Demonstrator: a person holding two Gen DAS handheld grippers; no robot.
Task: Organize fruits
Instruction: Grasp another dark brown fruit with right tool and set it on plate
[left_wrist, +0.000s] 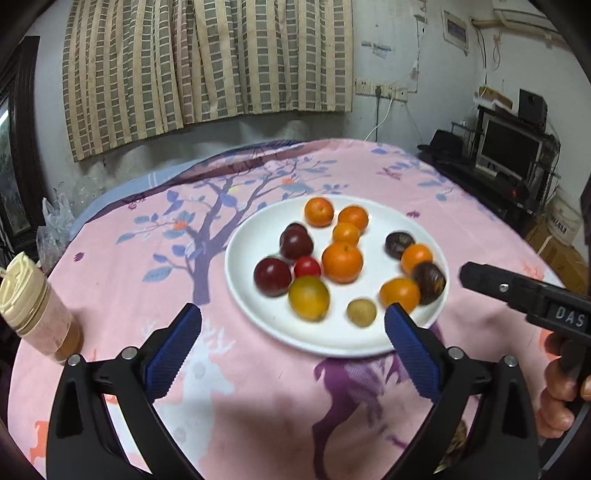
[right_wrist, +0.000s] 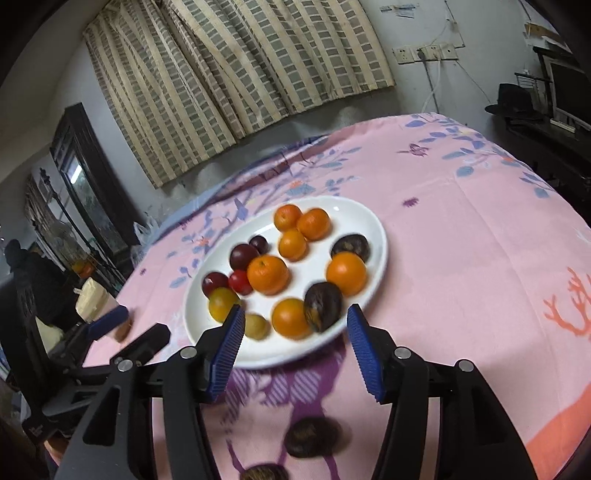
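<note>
A white plate (left_wrist: 258, 225) (right_wrist: 354, 218) sits mid-table on the pink patterned cloth. It carries several oranges (left_wrist: 341, 262) (right_wrist: 267, 275), dark red plums (left_wrist: 272, 277) (right_wrist: 243, 256), a small red fruit (left_wrist: 307, 266), a yellow-green fruit (left_wrist: 308, 297), a small pale fruit (left_wrist: 361, 312) and dark brown fruits (left_wrist: 428, 282) (right_wrist: 322, 306). Two more dark brown fruits (right_wrist: 312, 435) lie on the cloth close under my right gripper. My left gripper (left_wrist: 293, 314) is open wide at the plate's near rim, holding nothing. My right gripper (right_wrist: 295, 314) is open too, empty, just short of the plate.
A jar with a beige lid (left_wrist: 33, 306) (right_wrist: 92, 295) stands at the table's left edge, with a plastic bag (left_wrist: 55, 221) behind it. A dark cabinet with a monitor (left_wrist: 509, 147) is off the right side. The other gripper's black body (left_wrist: 517, 291) (right_wrist: 110, 325) shows in each view.
</note>
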